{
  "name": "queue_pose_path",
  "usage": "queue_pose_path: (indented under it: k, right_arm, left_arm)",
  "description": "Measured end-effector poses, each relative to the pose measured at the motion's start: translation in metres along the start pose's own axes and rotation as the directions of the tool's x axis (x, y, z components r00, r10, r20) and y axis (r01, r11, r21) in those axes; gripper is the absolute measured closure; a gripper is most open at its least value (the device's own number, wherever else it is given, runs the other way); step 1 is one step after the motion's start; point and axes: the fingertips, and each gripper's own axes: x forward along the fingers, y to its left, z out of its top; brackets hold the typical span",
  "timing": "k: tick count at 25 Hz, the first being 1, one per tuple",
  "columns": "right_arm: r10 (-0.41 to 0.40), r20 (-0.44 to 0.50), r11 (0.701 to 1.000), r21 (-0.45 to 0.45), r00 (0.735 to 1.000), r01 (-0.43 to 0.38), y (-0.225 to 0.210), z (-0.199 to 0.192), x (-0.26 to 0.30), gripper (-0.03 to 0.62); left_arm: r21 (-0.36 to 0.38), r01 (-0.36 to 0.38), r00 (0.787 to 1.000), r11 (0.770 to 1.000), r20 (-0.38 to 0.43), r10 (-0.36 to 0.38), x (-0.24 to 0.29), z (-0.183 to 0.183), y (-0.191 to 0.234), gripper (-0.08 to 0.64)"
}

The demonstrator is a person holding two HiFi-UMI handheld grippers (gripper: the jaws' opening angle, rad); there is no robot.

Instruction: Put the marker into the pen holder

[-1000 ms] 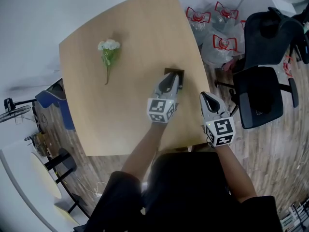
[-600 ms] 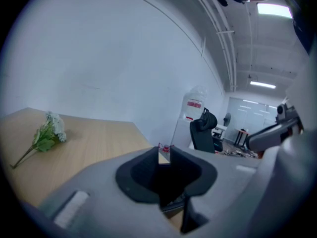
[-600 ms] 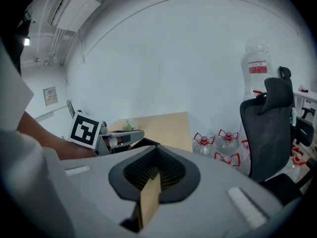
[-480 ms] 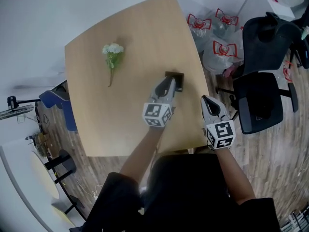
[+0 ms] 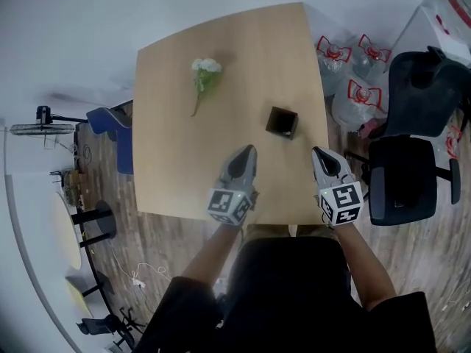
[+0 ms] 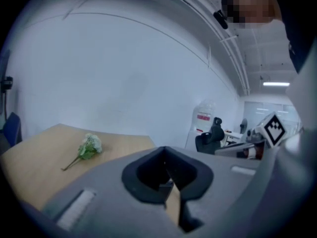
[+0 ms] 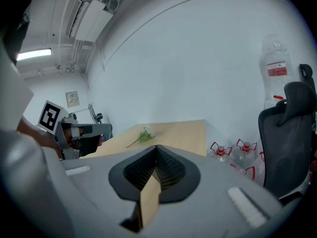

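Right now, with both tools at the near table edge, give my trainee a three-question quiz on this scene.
1. True or false: the jaws of the left tool stand wide apart.
2. What lies on the table beyond and left of the pen holder? A flower; B cup; C book.
3. What is between the jaws of the right tool?
Key: 1 false, they are together; 2 A; 3 nothing, they are shut.
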Motion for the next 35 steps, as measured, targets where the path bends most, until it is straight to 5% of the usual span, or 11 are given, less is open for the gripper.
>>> queue_pose_path:
  k: [5, 18, 35]
  right_arm:
    - [0.002, 0.054, 0.999, -0.032, 0.999, 0.0, 0.024, 0.018, -0.018, 0.591]
    - [-0.184, 0.206, 0.97, -0.119, 0.961, 0.211, 0.123, 0.09, -0.04, 0.591]
    - [-0.259, 0.215, 0.938, -0.174, 0.942, 0.298, 0.203, 0.067, -0.058, 0.591]
  left_arm:
    - [-0.044, -0.072, 0.997, 0.996, -0.012, 0.072, -0.054, 0.001, 0.014, 0.557]
    - [-0.006, 0.0, 0.991, 1.0, 0.13, 0.0, -0.146, 0.058, 0.07, 0.557]
    - [0.02, 0.083, 0.983, 0.996, 0.165, -0.085, -0.217, 0.07, 0.11, 0.557]
